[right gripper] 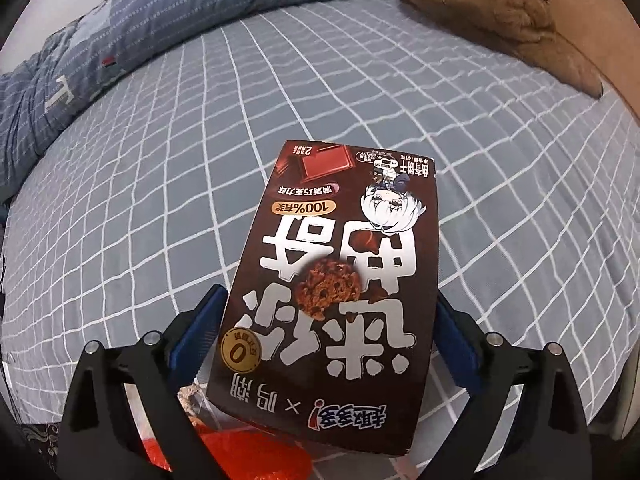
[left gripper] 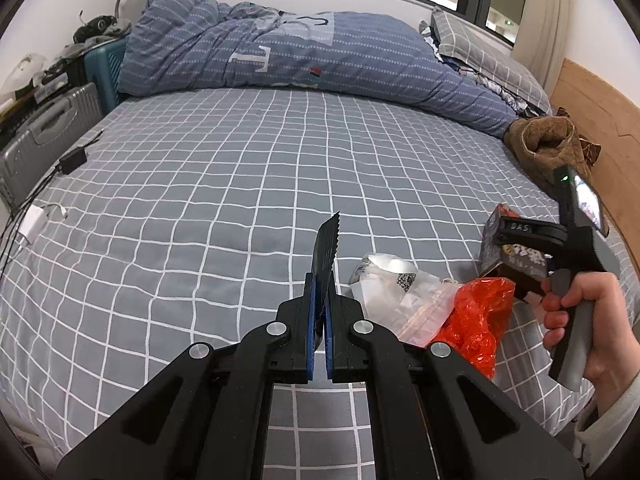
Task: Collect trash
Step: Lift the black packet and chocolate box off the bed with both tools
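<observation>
Grey checked bedsheet, rumpled blue duvet – brown fleece garment, grey suitcase, white charger

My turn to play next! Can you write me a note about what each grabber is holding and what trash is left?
Left gripper: jaws shut on a black serrated wrapper.
Right gripper: jaws clamped on the brown cookie box, lifted over the bed.
Trash pile beside you: white plastic bag and red plastic bag, lying on the bed.
Done: two pieces picked up.
Left: no bin is visible; both bags remain.
</observation>
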